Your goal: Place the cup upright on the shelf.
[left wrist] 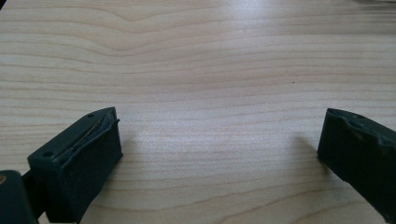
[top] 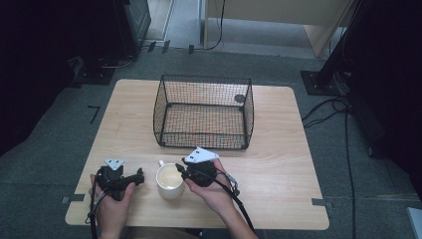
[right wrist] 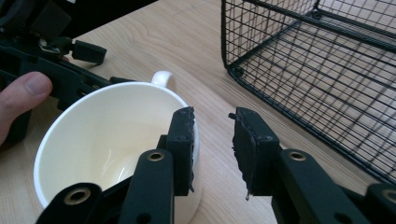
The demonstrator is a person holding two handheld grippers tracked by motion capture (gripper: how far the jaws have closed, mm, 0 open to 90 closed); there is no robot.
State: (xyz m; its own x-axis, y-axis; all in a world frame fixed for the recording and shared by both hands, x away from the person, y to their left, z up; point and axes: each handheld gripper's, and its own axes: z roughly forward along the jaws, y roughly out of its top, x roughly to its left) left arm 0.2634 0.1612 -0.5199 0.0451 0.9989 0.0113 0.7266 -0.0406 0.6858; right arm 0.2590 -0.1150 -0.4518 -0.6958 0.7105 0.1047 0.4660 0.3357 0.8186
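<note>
A white mug (top: 170, 181) stands upright on the wooden table (top: 278, 164) near its front edge, handle toward the basket. My right gripper (top: 182, 172) comes at it from the right. In the right gripper view its jaws (right wrist: 212, 116) straddle the mug's (right wrist: 107, 140) near rim: one pad sits inside against the wall, the other stands outside with a strip of table showing between it and the rim. My left gripper (top: 141, 175) rests just left of the mug, and its jaws (left wrist: 219, 126) stand wide open over bare wood.
A black wire basket (top: 206, 134) stands empty behind the mug, mid-table; its corner (right wrist: 327, 70) is close to the right jaw. In the right gripper view, the left gripper's body (right wrist: 70, 51) and a thumb lie beyond the mug.
</note>
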